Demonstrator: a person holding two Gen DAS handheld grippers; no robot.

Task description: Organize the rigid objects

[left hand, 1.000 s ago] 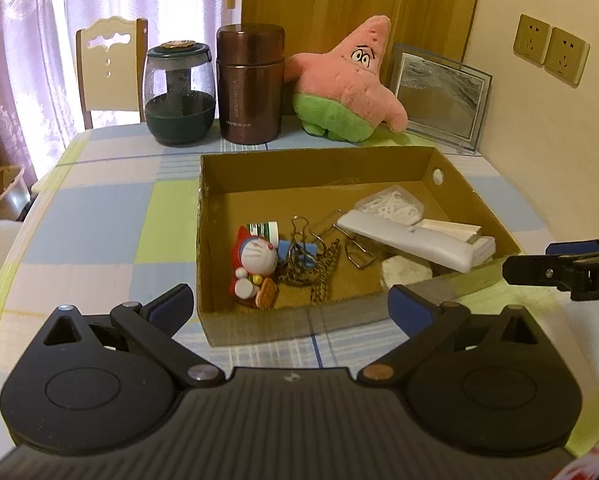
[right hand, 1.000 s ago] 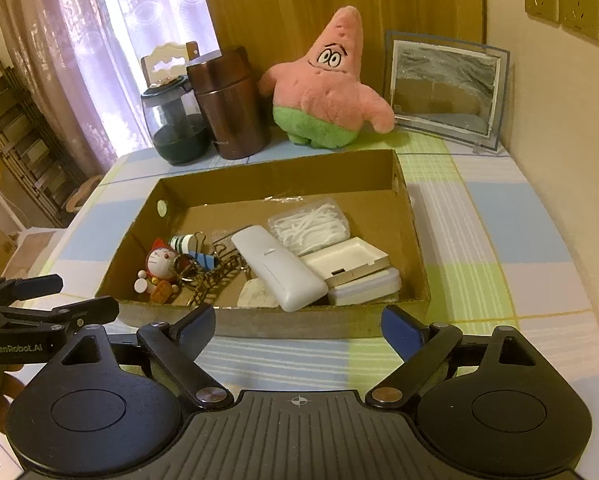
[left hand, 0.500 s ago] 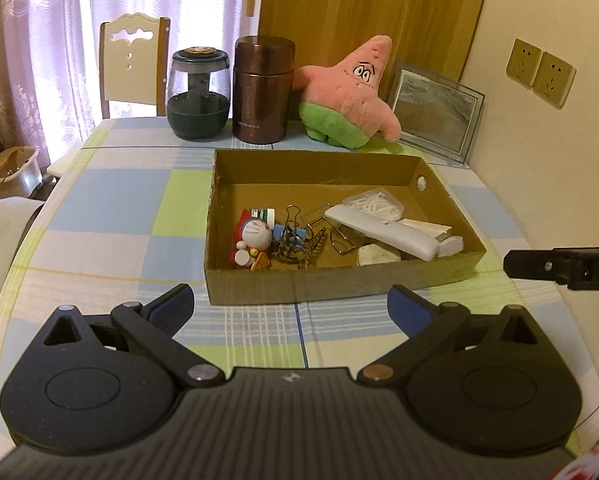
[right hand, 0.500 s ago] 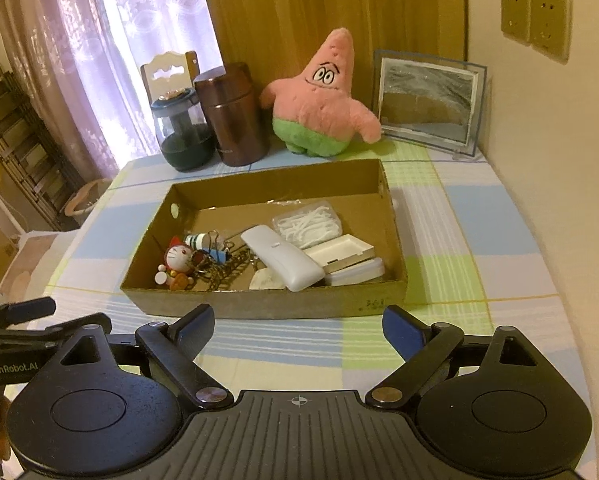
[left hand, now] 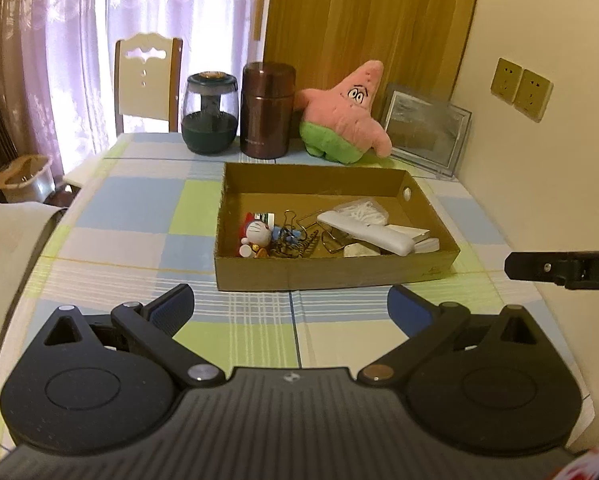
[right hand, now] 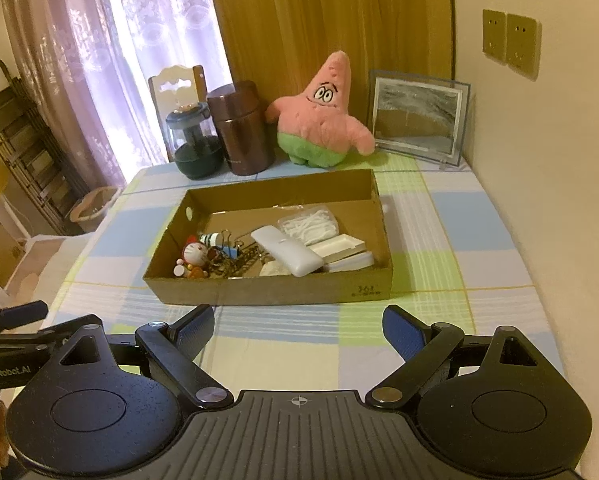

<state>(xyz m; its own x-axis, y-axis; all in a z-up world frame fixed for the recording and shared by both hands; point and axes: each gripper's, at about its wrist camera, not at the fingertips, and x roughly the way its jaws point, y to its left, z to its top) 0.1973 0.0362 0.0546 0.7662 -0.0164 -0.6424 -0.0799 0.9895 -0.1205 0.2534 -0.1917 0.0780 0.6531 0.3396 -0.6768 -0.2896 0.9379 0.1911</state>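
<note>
A shallow cardboard box (left hand: 331,270) (right hand: 259,292) stands on the checked tablecloth. It holds a white case (left hand: 365,230) (right hand: 287,250), a Doraemon figure (left hand: 257,234) (right hand: 193,256), binder clips with a chain (left hand: 295,240), a bag of white picks (right hand: 309,224) and a small white box (right hand: 341,246). My left gripper (left hand: 291,306) is open and empty, hanging above the table in front of the box. My right gripper (right hand: 297,326) is open and empty, also in front of the box.
Behind the box stand a dark glass jar (left hand: 208,114), a brown canister (left hand: 266,110), a Patrick plush (left hand: 345,114) and a framed picture (left hand: 425,132). A chair (left hand: 147,80) is at the table's far edge. The wall is on the right.
Both grippers have pulled back and up from the box, which now looks smaller and farther. Both stay open and empty.
</note>
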